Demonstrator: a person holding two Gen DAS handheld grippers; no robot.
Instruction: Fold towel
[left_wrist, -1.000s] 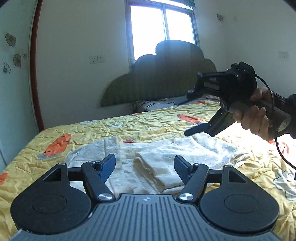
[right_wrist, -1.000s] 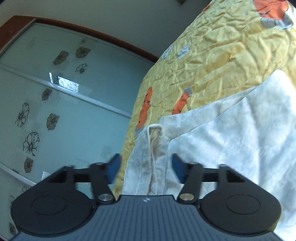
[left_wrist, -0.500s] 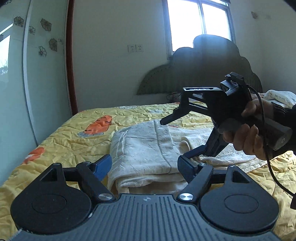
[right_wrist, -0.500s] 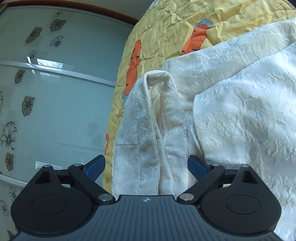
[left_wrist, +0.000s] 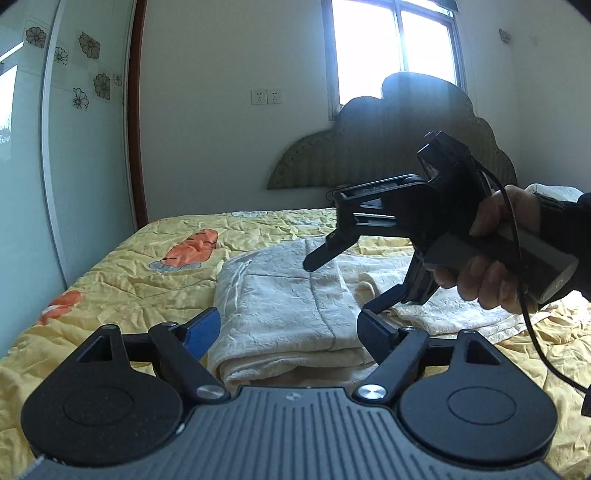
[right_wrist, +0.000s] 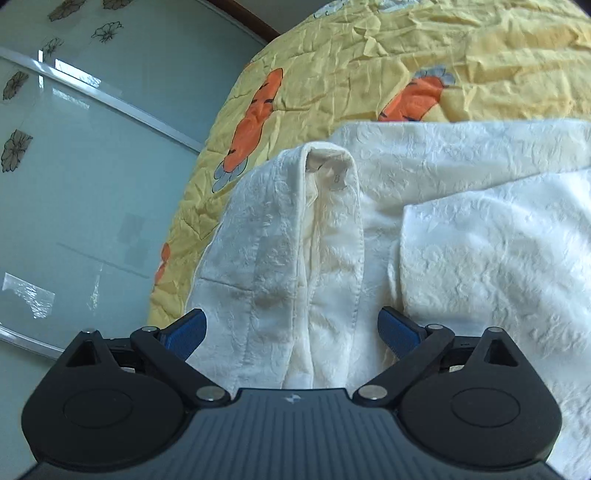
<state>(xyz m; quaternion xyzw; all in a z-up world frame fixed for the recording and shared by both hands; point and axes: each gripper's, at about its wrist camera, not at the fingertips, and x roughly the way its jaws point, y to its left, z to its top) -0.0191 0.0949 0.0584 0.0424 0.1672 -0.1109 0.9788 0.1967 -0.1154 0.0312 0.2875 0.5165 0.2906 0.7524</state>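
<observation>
Left gripper (left_wrist: 288, 330) at bottom of the left wrist view: jaws spread wide, nothing between the pads, blue-faced fingers flanking the near folded edge of the towel (left_wrist: 284, 306) without touching it.

Right gripper (right_wrist: 291, 330) at bottom of the right wrist view: jaws also wide apart, straddling a raised ridge of towel (right_wrist: 325, 240); pads clear of the cloth on both sides, no grip. From the left wrist view the same right gripper (left_wrist: 343, 280) hangs just above the towel, right of centre, held by a hand (left_wrist: 495, 254) in a dark sleeve (left_wrist: 569, 218), a black cable (left_wrist: 532, 317) trailing down.

Towel cream-white, partly folded in layers, lying mid-frame on a yellow bedspread (left_wrist: 122, 280) with orange figures.

Beyond: dark scalloped headboard (left_wrist: 399, 147) upper right, bright window (left_wrist: 395, 40) at top, wall sockets (left_wrist: 266, 96) upper centre, flower-patterned glass panel (left_wrist: 74, 92) upper left.
</observation>
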